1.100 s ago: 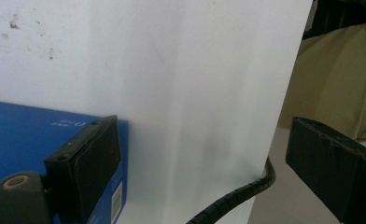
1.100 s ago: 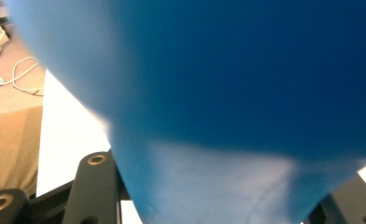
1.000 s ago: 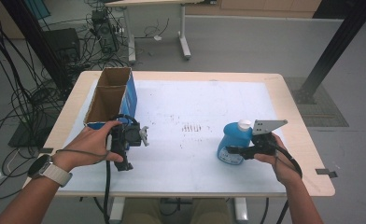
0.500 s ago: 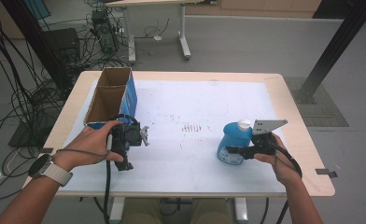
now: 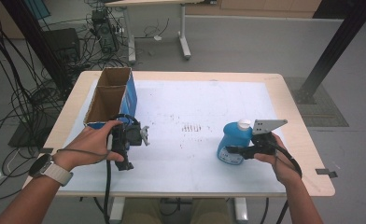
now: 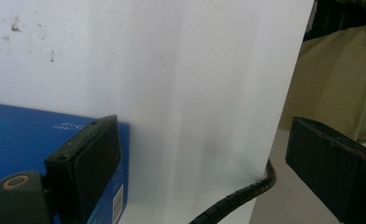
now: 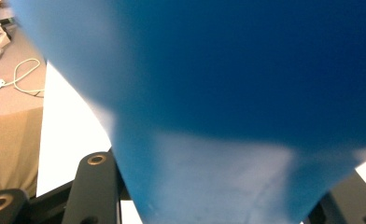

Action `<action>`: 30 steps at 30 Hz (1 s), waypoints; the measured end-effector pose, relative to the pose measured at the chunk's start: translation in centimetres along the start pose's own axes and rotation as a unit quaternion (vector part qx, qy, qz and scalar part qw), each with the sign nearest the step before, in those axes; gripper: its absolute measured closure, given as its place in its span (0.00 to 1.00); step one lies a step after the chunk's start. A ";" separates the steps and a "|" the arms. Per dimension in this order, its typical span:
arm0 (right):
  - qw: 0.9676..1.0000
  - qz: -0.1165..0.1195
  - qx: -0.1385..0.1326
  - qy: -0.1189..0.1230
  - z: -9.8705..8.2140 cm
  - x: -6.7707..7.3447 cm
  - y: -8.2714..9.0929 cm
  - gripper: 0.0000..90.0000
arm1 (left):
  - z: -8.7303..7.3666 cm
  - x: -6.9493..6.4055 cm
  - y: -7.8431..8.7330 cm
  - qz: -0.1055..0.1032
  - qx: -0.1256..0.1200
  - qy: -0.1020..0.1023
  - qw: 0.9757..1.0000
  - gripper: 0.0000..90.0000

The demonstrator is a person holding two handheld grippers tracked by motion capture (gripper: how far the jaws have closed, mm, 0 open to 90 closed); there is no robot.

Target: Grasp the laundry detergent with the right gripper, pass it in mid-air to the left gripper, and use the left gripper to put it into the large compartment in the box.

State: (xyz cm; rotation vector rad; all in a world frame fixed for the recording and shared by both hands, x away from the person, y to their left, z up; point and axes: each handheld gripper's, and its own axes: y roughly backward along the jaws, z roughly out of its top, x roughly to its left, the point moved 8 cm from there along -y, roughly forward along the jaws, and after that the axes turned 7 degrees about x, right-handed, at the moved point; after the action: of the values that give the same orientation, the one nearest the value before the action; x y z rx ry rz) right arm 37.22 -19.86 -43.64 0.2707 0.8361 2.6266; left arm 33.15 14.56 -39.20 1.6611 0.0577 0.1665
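My right gripper (image 5: 233,151) pinches the blue bottle (image 5: 231,140); my left gripper (image 5: 141,135) rests spread beside the cardboard box (image 5: 107,100).

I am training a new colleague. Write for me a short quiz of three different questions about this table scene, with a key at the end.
1. True or false: the right claw is shut on the blue bottle.
2. Which thing stands close to the left claw? A) a red cup B) the open cardboard box with blue sides C) a metal tray
3. Fill in: the cap of the blue bottle is ____ in colour.

Key:
1. True: in the right gripper view the blue body sits between the two black jaws.
2. B: the box stands at the table's left side, and the left claw is open with nothing in it.
3. White.
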 end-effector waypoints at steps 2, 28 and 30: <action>1.000 0.000 0.000 0.001 0.0 0.0 0.0 0.49 | 0.0 0.0 0.0 0.000 -0.001 0.000 1.000 0.12; 1.000 0.002 -0.002 -0.004 0.0 -0.1 0.0 0.49 | -0.1 0.1 0.4 0.003 0.001 0.006 1.000 0.12; 1.000 0.002 -0.002 -0.005 0.0 -0.1 0.0 0.49 | -0.1 0.1 0.5 0.003 0.002 0.008 1.000 0.12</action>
State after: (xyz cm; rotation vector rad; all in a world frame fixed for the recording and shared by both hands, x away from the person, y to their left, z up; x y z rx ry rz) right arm 37.33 -19.87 -43.63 0.2848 0.8270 2.6282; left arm 33.20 14.66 -38.69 1.6634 0.0653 0.1834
